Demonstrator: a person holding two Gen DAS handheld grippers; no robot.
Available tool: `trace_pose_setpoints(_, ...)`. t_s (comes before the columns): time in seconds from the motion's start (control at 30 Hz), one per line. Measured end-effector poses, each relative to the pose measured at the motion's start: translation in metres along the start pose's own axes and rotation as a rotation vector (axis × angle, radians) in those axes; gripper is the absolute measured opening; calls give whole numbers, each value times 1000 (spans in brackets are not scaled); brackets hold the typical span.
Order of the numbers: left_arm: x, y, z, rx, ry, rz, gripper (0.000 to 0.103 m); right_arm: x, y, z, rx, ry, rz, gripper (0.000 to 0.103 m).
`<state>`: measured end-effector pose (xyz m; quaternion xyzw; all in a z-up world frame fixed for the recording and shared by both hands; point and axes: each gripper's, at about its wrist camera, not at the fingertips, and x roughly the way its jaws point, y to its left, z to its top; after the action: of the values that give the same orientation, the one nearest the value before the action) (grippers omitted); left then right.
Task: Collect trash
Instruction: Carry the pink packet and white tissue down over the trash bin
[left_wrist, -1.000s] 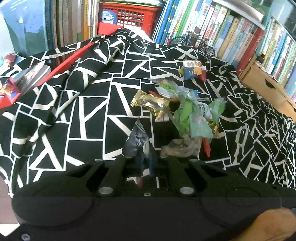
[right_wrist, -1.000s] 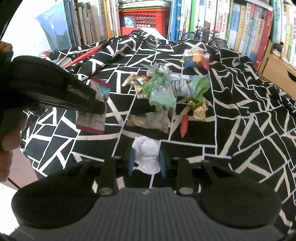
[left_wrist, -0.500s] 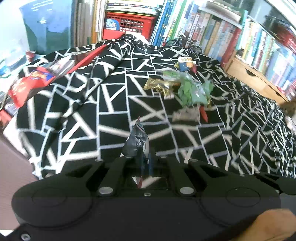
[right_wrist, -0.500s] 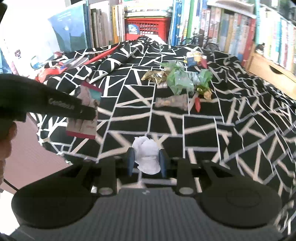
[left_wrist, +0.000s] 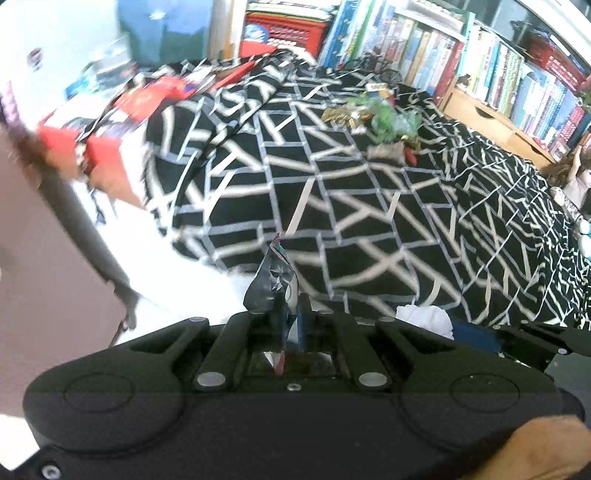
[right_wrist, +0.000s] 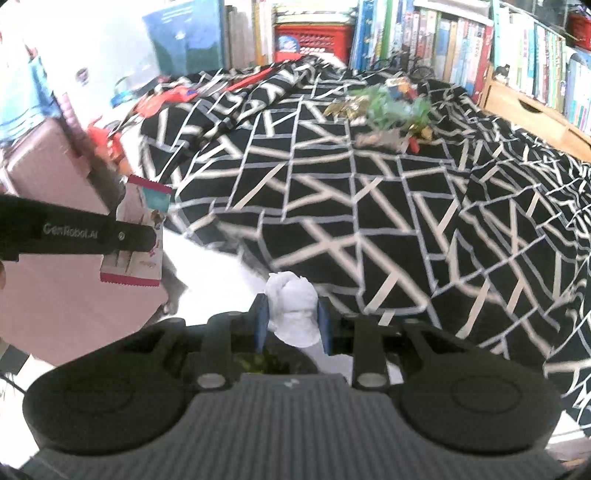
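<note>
My left gripper (left_wrist: 291, 306) is shut on a crinkled snack wrapper (left_wrist: 271, 284), dark foil on this side. In the right wrist view the same wrapper (right_wrist: 144, 199) shows its pink, red-edged face, pinched by the left gripper (right_wrist: 149, 236) at the left. A crumpled white tissue (right_wrist: 291, 310) sits between the blue pads of my right gripper (right_wrist: 290, 321), which is shut on it. That tissue (left_wrist: 424, 317) also peeks in at the lower right of the left wrist view. Far back on the black-and-white cloth (left_wrist: 351, 206) lies a pile of wrappers (left_wrist: 388, 122), green, gold and red.
Both grippers hang over the cloth's near-left edge, above white floor (right_wrist: 210, 266). A pink case (right_wrist: 48, 184) stands at the left. Bookshelves (left_wrist: 498, 66), a red basket (right_wrist: 314, 37) and a wooden drawer unit (right_wrist: 535, 110) line the back and right. A person (left_wrist: 576, 177) sits far right.
Both grippers have pulled back and left from the wrapper pile to the cloth's edge. The floor and pink case have come into view. Both still hold their items.
</note>
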<state>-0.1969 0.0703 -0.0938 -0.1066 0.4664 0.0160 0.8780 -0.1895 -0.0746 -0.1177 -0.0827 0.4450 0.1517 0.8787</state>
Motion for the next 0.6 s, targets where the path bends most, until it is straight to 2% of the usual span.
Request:
trace_pose_setpoints(0.2,-7,20,-56,-81,39,43,5,1,15,-37,-51,37,46,34)
trace_pose_setpoints(0.33,-3,26,-91,-96,71,72,5,7,21,-54,-66,52,84,34)
trace_pose_setpoints(0.6,34,30,-135,-107,112,86,5,49,26,-86,-92,81,123,34)
